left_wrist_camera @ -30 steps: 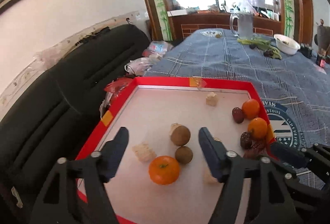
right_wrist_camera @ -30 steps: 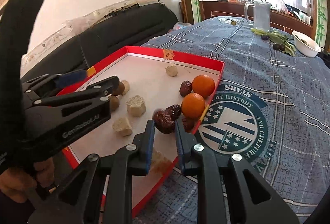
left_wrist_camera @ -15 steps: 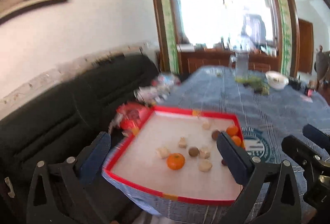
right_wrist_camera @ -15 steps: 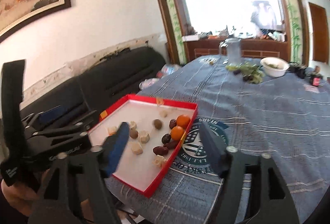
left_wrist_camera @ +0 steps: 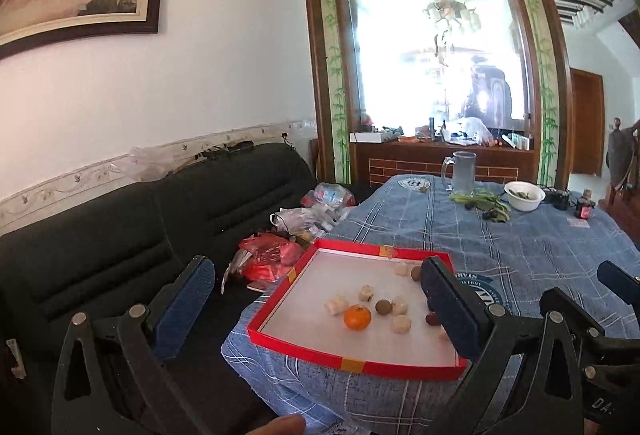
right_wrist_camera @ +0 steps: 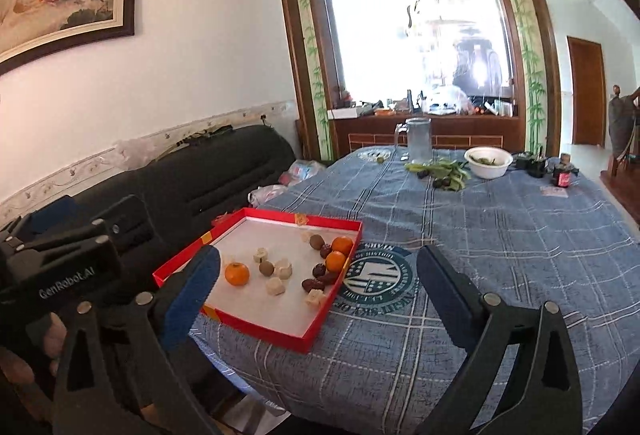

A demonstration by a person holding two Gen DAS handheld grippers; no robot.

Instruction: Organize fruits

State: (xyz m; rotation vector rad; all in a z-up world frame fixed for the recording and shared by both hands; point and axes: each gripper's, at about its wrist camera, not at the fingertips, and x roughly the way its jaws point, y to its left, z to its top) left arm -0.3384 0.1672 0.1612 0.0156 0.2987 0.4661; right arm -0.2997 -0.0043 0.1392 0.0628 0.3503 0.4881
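Observation:
A red tray lies at the near left corner of the table and holds the fruit. One tangerine sits alone near the tray's middle, beside a brown round fruit and several pale chunks. Two more tangerines and several dark dates cluster along the tray's right rim. My left gripper is wide open and empty, raised well back from the tray. My right gripper is also back from the tray, its jaws opening with nothing between them.
A black sofa runs along the left with plastic bags on it. On the far part of the blue plaid tablecloth stand a glass mug, a white bowl, green vegetables and a small bottle.
Both grippers drew back and up from the tray, which now looks small. The right gripper went from nearly shut by the dates to wide open. The left opened wider.

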